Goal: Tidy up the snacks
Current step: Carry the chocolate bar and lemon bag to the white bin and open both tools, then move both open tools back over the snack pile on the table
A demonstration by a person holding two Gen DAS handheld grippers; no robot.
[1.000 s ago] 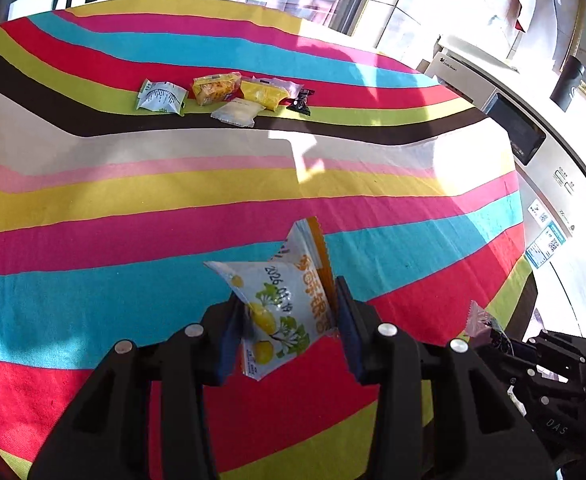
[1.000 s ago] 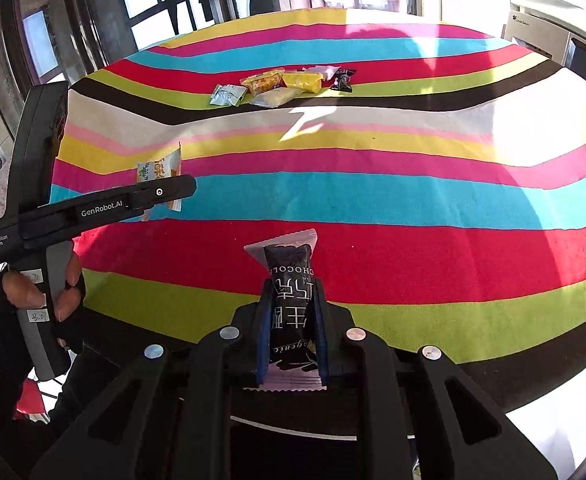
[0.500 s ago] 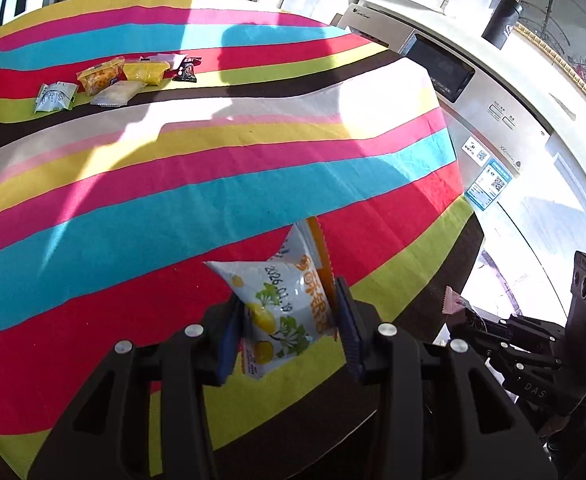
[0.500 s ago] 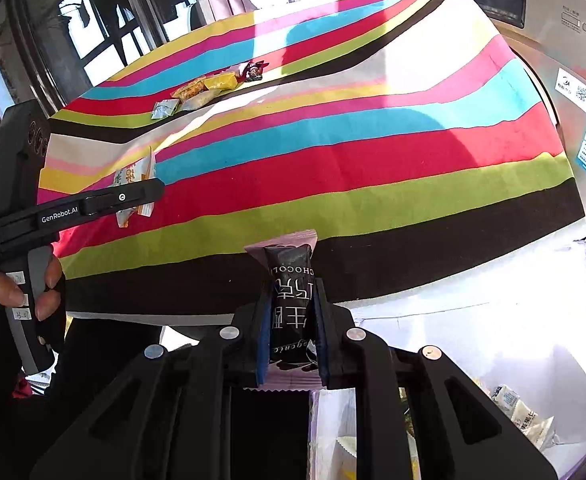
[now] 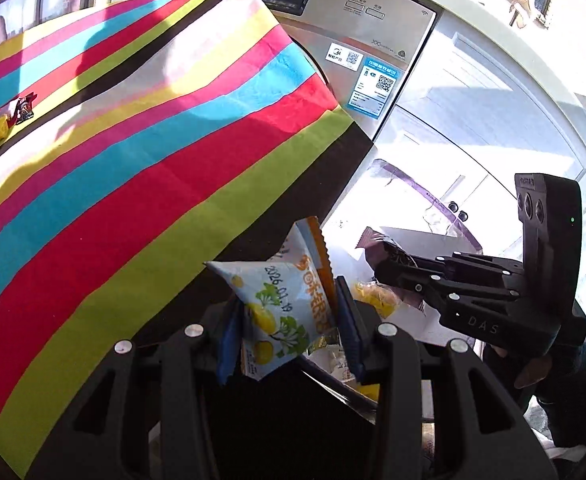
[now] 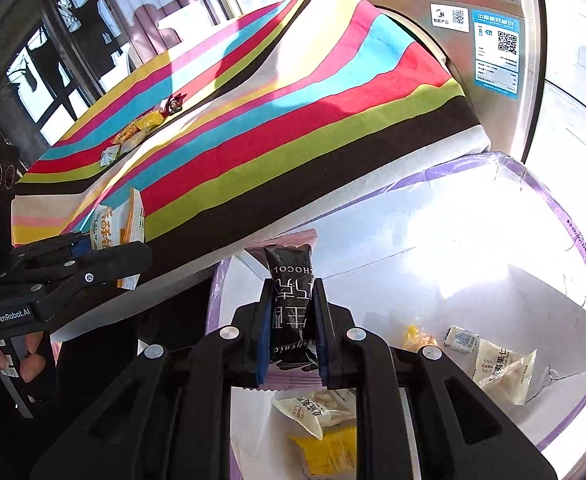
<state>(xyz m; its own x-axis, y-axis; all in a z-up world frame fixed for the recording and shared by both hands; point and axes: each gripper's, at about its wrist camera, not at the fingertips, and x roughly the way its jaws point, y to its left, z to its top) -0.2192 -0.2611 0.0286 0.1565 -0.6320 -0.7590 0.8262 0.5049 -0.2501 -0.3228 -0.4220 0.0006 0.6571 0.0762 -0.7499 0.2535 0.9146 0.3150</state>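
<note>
Two hand-held grippers hang over a white, purple-rimmed bin (image 6: 573,216) that stands beside the near edge of a table under a striped cloth (image 6: 293,128). The left gripper (image 5: 289,320) pinches a white-and-orange snack packet (image 5: 281,300) printed with yellow fruit, its blue pads pressed against the packet's sides; the packet's lower end is hidden between the fingers. The right gripper (image 6: 292,312) is clamped on a black chocolate bar wrapper (image 6: 289,300), whose pink crimped ends stick out above and below the pads; only part of its lettering can be read.

Inside the bin, bright sunlight washes out much of the floor and walls. Still visible there are a yellow packet (image 6: 329,448), a pale packet of small biscuits (image 6: 317,410) partly covered by the right gripper's body, a cream packet with red print (image 6: 501,368), a small white sachet (image 6: 461,338) and a yellowish wrapper (image 6: 417,338) cut off by the gripper frame.

Toward the far edge of the tabletop a short row of remaining snacks (image 6: 141,132) lies on the cloth, too small to name one by one. A steel-fronted appliance (image 5: 373,40) stands behind the table's right corner. A gloved hand (image 5: 553,372) grips the right gripper's handle at the frame's edge.
</note>
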